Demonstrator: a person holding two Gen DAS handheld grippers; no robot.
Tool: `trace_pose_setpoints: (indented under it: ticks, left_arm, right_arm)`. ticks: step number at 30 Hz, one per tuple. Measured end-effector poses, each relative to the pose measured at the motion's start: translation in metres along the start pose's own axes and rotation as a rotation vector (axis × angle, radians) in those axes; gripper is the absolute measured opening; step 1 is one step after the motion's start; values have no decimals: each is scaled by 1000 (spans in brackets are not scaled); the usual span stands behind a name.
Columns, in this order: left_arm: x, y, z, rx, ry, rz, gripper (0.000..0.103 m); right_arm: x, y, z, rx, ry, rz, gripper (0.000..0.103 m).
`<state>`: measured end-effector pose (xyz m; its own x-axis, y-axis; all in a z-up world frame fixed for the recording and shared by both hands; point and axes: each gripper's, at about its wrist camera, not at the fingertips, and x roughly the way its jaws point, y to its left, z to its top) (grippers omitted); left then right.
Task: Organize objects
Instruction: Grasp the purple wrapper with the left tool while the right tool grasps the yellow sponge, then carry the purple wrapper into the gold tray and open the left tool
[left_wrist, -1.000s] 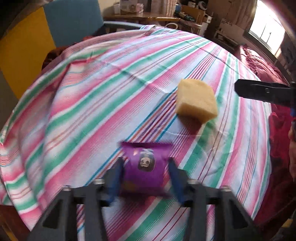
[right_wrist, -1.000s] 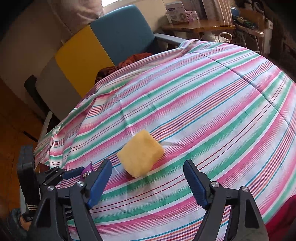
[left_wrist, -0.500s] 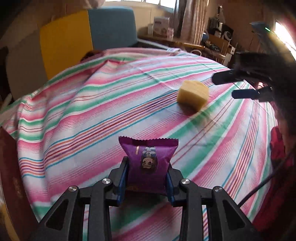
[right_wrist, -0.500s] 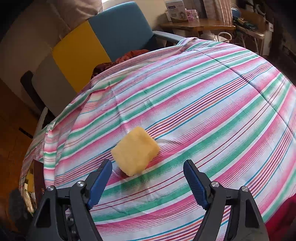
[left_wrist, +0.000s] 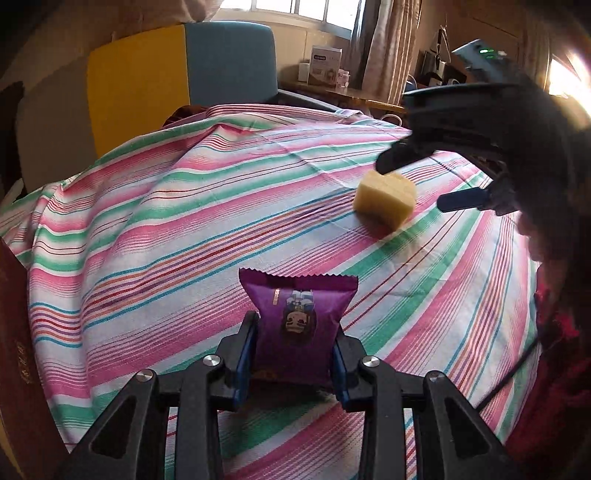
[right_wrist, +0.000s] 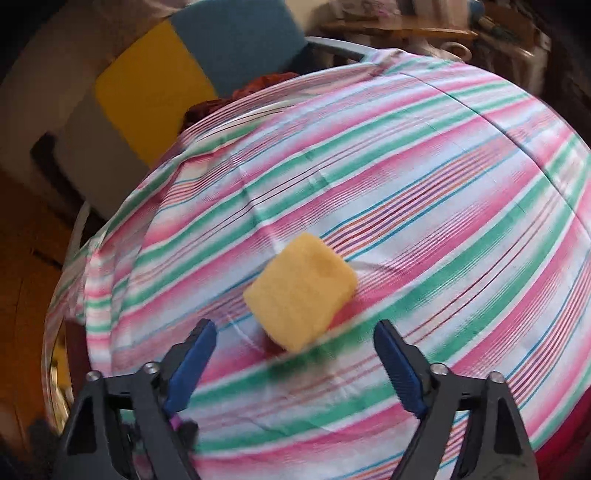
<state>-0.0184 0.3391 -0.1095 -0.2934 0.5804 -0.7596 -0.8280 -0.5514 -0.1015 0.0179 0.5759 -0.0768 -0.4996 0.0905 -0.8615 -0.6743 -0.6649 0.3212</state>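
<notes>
While clamped in the left gripper (left_wrist: 293, 345), purple snack packet (left_wrist: 297, 321) hangs above striped cloth (left_wrist: 155, 229). Right gripper (right_wrist: 295, 354) opening, nothing between. Sponge (right_wrist: 301, 290) at twelve o'clock: probably light, squashy; best pinched across flat sides.

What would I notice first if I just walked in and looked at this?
Probably the bright striped tablecloth, all pink and green. Near its close edge, the left gripper squeezes a purple snack packet. Farther over lies a yellow sponge, with the right gripper above it, jaws opening, not touching.
</notes>
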Motion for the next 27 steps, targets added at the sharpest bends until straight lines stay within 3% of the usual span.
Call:
trace_pose_setpoints:
  ticks: [6, 8, 9, 12, 19, 27]
  left_arm:
    - [3, -1, 3, -10, -8, -12, 36]
    - [3, 0, 3, -15, -10, -18, 36]
    - [2, 1, 3, -20, -11, -23, 36]
    - [1, 3, 2, -29, -15, -37, 36]
    - [2, 4, 1, -19, -17, -26, 37]
    - [1, -2, 0, -1, -17, -3, 37]
  right_arm:
    - [22, 2, 12, 148, -6, -67, 89]
    - [31, 5, 14, 133, 7, -93, 76]
    - [38, 7, 14, 112, 42, -97, 63]
    - [34, 18, 10, -15, 56, -109, 55]
    - [9, 24, -46, -332, 75, -118, 55]
    - [25, 37, -54, -436, 72, -182, 53]
